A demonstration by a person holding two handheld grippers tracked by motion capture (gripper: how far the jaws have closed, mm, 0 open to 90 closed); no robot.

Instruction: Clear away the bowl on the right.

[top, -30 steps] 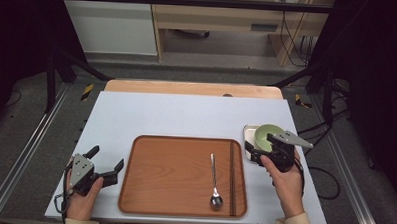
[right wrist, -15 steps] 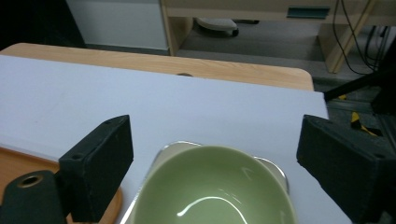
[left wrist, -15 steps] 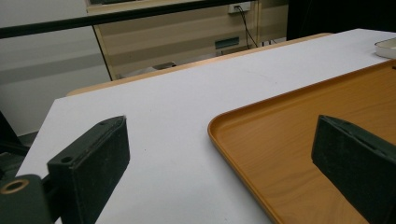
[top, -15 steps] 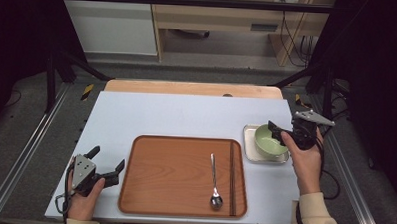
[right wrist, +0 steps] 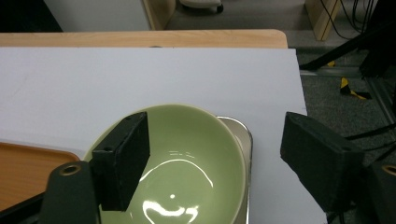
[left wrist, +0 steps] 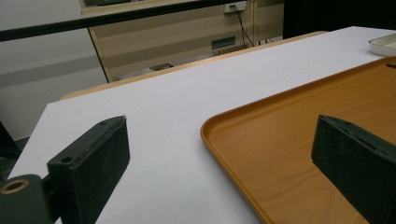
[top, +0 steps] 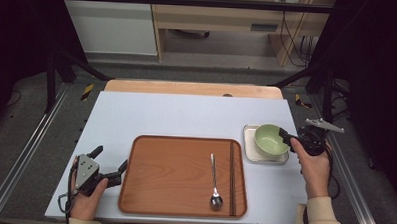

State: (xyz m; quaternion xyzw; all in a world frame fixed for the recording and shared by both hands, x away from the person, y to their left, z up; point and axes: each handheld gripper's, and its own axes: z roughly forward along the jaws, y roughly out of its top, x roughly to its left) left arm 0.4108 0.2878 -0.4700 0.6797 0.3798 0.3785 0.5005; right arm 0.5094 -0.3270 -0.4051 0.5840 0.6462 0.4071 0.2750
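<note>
Sitting in a shallow white dish [top: 249, 148] at the right side of the tabletop [top: 186, 114], the green bowl [top: 270, 140] is upright and empty, its inside glossy. The right claw [top: 287, 139] is at the bowl's right rim with its jaws spread apart; in the right gripper view one jaw hangs over the inside of the bowl [right wrist: 187, 163] and the other stands outside the rim, above the bare tabletop, so the rim lies between them, ungripped. The dish [right wrist: 245, 140] shows as a pale edge just past the bowl. To the left of the dish, just beside it, lies a brown tray [top: 174, 166] holding a spoon [top: 214, 185] and a pair of chopsticks [top: 232, 175], side by side near the tray's right edge. The left claw [top: 109, 161] rests at the tabletop's near left corner, jaws wide and holding nothing, pointing toward the tray's left edge [left wrist: 243, 140].
</note>
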